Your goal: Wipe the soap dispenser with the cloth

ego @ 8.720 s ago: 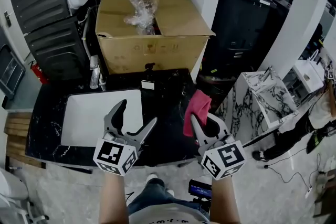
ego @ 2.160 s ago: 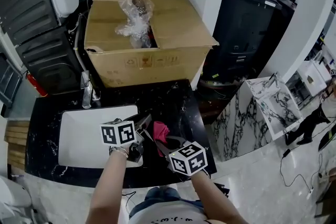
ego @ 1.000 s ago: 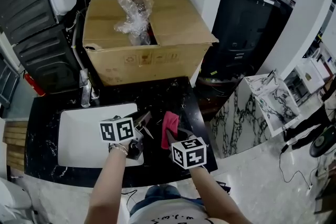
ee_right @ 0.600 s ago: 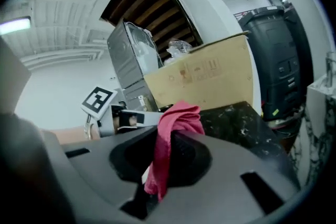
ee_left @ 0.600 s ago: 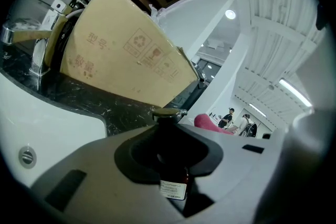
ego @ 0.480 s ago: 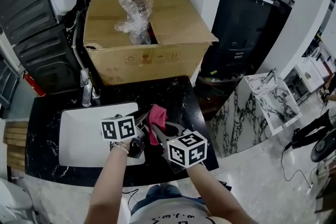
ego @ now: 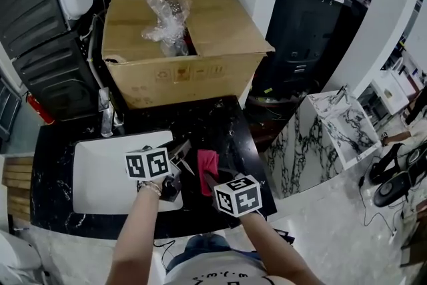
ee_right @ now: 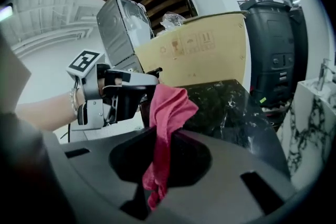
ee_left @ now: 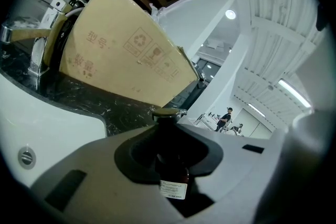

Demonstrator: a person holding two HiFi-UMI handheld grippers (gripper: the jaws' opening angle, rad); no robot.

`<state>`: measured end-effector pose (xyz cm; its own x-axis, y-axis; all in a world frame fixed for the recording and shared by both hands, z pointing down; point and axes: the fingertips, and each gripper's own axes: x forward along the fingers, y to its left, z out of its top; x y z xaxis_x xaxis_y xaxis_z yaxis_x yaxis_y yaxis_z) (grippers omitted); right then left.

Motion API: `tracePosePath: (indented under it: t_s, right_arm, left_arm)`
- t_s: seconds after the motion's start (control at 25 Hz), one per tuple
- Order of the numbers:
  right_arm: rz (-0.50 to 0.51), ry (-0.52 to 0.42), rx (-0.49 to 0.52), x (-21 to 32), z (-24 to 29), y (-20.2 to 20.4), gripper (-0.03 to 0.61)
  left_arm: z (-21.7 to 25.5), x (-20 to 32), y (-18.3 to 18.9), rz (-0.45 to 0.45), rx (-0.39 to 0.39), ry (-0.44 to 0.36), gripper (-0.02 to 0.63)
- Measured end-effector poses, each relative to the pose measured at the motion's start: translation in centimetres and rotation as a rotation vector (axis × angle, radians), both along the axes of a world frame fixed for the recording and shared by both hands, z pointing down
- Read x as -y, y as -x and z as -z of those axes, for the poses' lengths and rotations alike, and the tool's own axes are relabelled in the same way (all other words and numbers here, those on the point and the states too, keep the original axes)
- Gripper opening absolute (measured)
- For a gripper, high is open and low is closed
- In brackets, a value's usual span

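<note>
Both grippers loaded, cloth by dispenser.
Left gripper jaws narrow, clamped on dark dispenser over counter; right gripper jaws pinched tight on red cloth, just beside dispenser.

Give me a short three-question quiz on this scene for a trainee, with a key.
1. True or false: the right gripper grips the cloth.
2. Between the jaws of the left gripper stands: A) a faucet, B) the dispenser, C) a box.
3. Fill in: the sink lies on the ___ gripper's side.

Key: 1 true; 2 B; 3 left.
</note>
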<state>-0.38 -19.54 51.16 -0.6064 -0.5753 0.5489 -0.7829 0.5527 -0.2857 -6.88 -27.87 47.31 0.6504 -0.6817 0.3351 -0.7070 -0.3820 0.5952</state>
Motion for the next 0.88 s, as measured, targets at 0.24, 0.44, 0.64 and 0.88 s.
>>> tracePosePath:
  t_s: [0.24,0.44,0.64,0.88]
  right_arm:
    - [-0.125,-0.022,0.005,0.9,0.8,-3.0,0.051]
    - [-0.189,-0.066,0.128,4.3,2.6,-4.4,0.051]
    - [-0.094,-0.028,0.198,4.3,2.7,-2.8,0.051]
    - [-0.081,-0.003,0.193,3.3,2.3,-2.3,0.051]
  left_arm:
    - [0.2,-0.1,-0.4,-0.052,0.018,-0.034,0.094]
    - [0.5,-0.7,-1.8,-0.194,0.017,-0.093,0.094]
    - [0.8,-1.3,-3.5,-0.327,0.050,-0.160,0.095]
    - [0.3,-0.3,-2.0,-0.094,0.184,-0.111,0.190]
